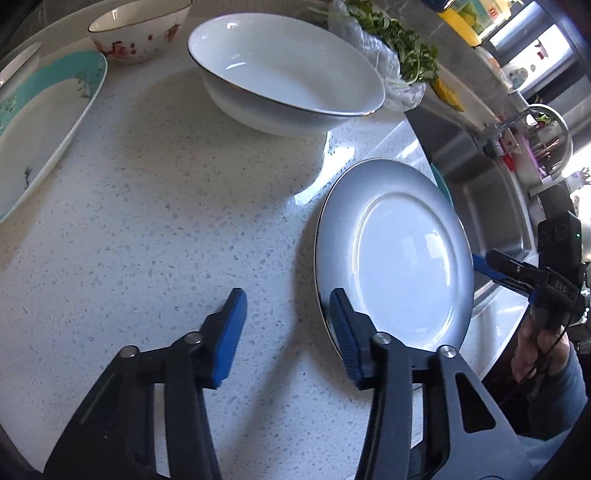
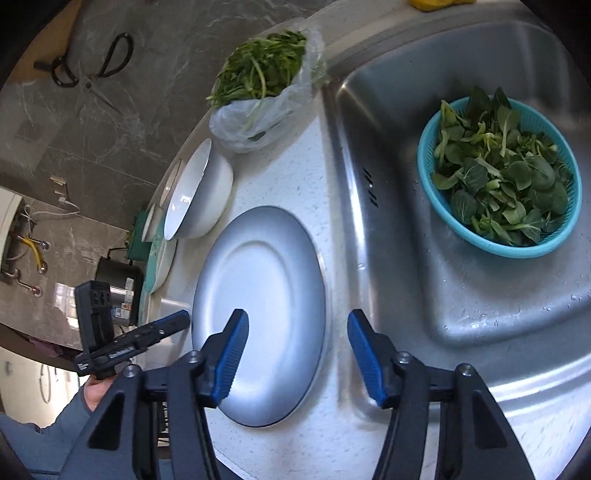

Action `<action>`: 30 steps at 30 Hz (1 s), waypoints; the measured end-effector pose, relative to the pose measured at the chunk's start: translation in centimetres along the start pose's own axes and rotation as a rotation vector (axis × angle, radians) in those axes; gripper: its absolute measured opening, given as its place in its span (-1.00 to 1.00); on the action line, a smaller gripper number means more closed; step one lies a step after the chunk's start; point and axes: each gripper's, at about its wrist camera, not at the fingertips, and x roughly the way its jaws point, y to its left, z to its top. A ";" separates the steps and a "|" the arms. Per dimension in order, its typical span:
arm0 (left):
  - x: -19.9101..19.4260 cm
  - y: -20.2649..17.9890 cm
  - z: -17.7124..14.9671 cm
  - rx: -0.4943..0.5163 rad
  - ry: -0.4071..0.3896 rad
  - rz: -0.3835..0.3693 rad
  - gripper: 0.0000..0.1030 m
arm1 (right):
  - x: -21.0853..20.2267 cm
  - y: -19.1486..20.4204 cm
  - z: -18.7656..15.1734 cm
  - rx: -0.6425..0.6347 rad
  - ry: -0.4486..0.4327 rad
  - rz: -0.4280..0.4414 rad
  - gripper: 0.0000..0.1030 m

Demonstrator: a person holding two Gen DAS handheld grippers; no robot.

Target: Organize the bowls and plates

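A white plate with a thin dark rim [image 1: 399, 251] [image 2: 258, 295] lies flat on the speckled white counter [image 1: 166, 221], right beside the sink. My left gripper [image 1: 288, 325] is open and straddles the plate's left rim, one finger over the plate and the other over bare counter. My right gripper [image 2: 297, 347] is open astride the opposite rim, its left pad above the plate. Neither gripper's pads press on the plate. A sliver of teal [image 1: 443, 188] shows under the plate's far edge. Further back sit a large white bowl [image 1: 288, 74] [image 2: 199, 195], a teal-rimmed oval platter [image 1: 44, 122] and a small red-patterned bowl [image 1: 140, 33].
A steel sink [image 2: 443, 295] borders the plate and holds a teal colander of greens [image 2: 498, 177]. A plastic bag of herbs [image 2: 258, 92] [image 1: 391, 48] lies behind the white bowl. A faucet [image 1: 535, 125] stands at the sink's far side. Scissors [image 2: 92, 74] hang on the wall.
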 end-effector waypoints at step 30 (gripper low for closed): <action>0.9 2.3 1.2 0.043 0.130 -0.170 -0.64 | 4.2 -2.1 2.8 -0.010 0.306 0.191 -0.78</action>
